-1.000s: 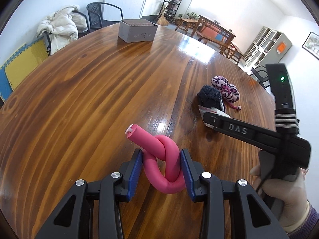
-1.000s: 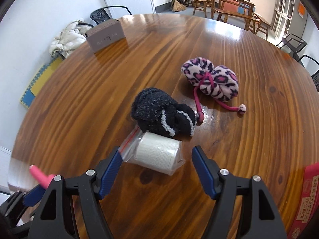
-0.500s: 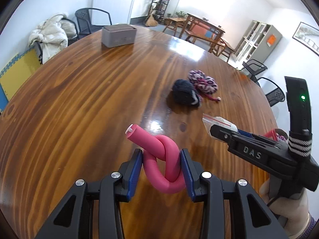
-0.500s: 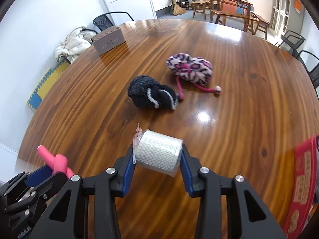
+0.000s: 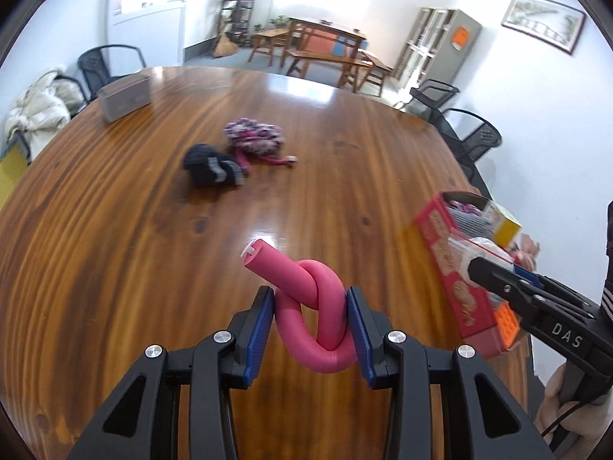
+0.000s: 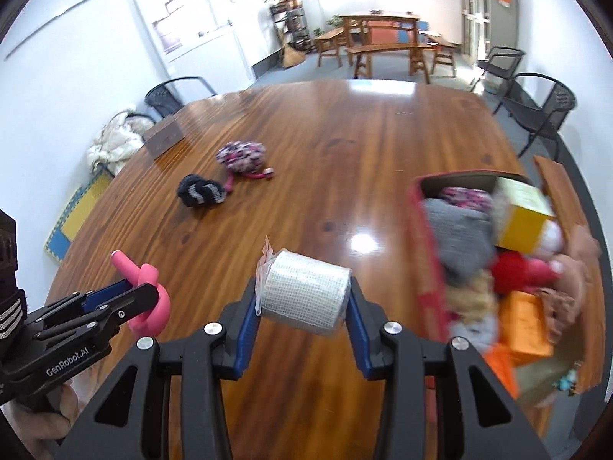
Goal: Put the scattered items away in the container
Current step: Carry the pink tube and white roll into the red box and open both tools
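Note:
My left gripper [image 5: 311, 324] is shut on a knotted pink foam tube [image 5: 311, 299], held above the wooden table [image 5: 115, 230]. My right gripper [image 6: 302, 303] is shut on a white gauze roll in clear wrap [image 6: 304, 291], also lifted off the table. The red box [image 6: 429, 268] stands at the table's right edge, stuffed with several soft items and small cartons; it also shows in the left wrist view as the red box [image 5: 456, 268]. A black sock bundle [image 6: 199, 191] and a pink leopard-print pouch [image 6: 241, 155] lie on the table farther back.
A grey box [image 5: 124, 94] sits at the table's far left edge. Black chairs [image 6: 536, 111] stand around the table, one with a white coat [image 5: 34, 111]. The right gripper [image 5: 494, 264] shows over the red box at the left wrist view's right edge.
The right gripper closed on the gauze roll and lifted it off the table. Both grippers rose and swung right, bringing the red box into view.

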Action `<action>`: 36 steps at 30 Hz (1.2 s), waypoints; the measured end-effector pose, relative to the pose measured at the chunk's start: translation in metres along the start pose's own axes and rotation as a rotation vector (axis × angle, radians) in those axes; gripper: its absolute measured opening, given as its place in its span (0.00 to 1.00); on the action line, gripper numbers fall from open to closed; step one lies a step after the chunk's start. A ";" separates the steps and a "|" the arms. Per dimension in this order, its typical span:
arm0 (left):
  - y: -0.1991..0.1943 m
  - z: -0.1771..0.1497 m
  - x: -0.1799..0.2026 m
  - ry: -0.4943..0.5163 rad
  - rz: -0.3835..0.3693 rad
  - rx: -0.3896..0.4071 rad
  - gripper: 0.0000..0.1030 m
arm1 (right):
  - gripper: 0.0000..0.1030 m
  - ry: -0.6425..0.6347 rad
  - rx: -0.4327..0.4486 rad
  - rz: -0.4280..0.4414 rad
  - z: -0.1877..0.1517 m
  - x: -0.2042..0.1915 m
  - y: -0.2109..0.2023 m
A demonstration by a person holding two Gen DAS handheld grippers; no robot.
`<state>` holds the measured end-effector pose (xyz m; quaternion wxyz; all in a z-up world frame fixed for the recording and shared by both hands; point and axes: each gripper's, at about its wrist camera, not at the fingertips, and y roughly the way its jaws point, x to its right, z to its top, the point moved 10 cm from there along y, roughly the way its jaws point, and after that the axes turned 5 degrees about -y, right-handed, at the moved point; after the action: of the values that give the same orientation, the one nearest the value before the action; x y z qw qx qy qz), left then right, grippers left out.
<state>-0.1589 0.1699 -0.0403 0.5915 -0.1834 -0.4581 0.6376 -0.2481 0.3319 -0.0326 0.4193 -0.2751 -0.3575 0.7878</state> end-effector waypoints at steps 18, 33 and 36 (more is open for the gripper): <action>0.021 -0.023 0.199 0.188 -0.176 -0.029 0.39 | 0.44 0.217 0.076 -0.184 -0.056 0.205 -0.110; 0.062 -0.019 0.248 0.207 -0.145 -0.051 0.70 | 0.44 0.215 0.108 -0.108 -0.049 0.217 -0.107; 0.058 -0.018 0.237 0.201 -0.128 -0.048 0.70 | 0.44 0.199 0.099 -0.096 -0.047 0.217 -0.103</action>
<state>-0.2347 0.4023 -0.0230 0.6695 -0.2308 -0.4223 0.5658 -0.2740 0.5736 -0.0077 0.5030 -0.3134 -0.2873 0.7525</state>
